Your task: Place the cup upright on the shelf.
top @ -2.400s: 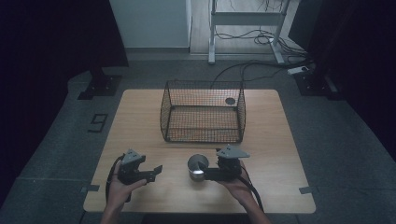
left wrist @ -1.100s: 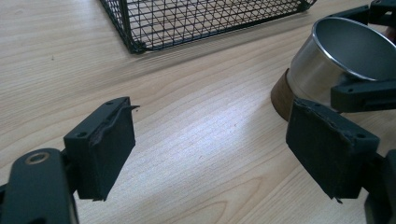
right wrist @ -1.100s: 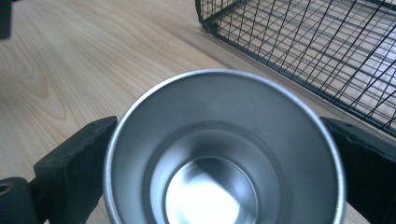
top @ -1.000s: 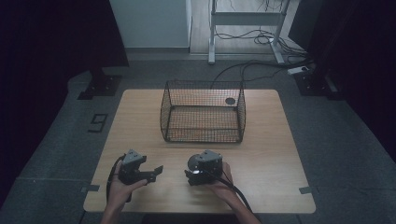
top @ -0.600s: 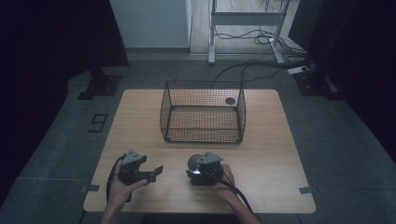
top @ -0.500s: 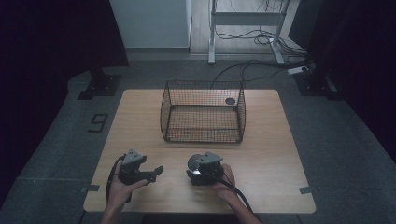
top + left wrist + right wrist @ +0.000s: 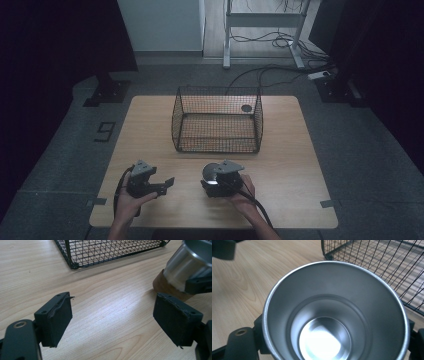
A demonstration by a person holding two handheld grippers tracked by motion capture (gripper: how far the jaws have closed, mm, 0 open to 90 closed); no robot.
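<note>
Right gripper view: fingers [image 7: 244, 340] mostly behind metal cup [image 7: 334, 315].

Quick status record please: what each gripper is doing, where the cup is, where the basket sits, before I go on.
right gripper: jaws have just closed, shut on the metal cup
metal cup: upright, empty, on the table near the front edge
left gripper: open, nothing between its jaws, just above the table
wire basket: on the table beyond both grippers, apart from the cup
small dark disc: by the basket's far right corner; inside or behind it, cannot tell
</note>
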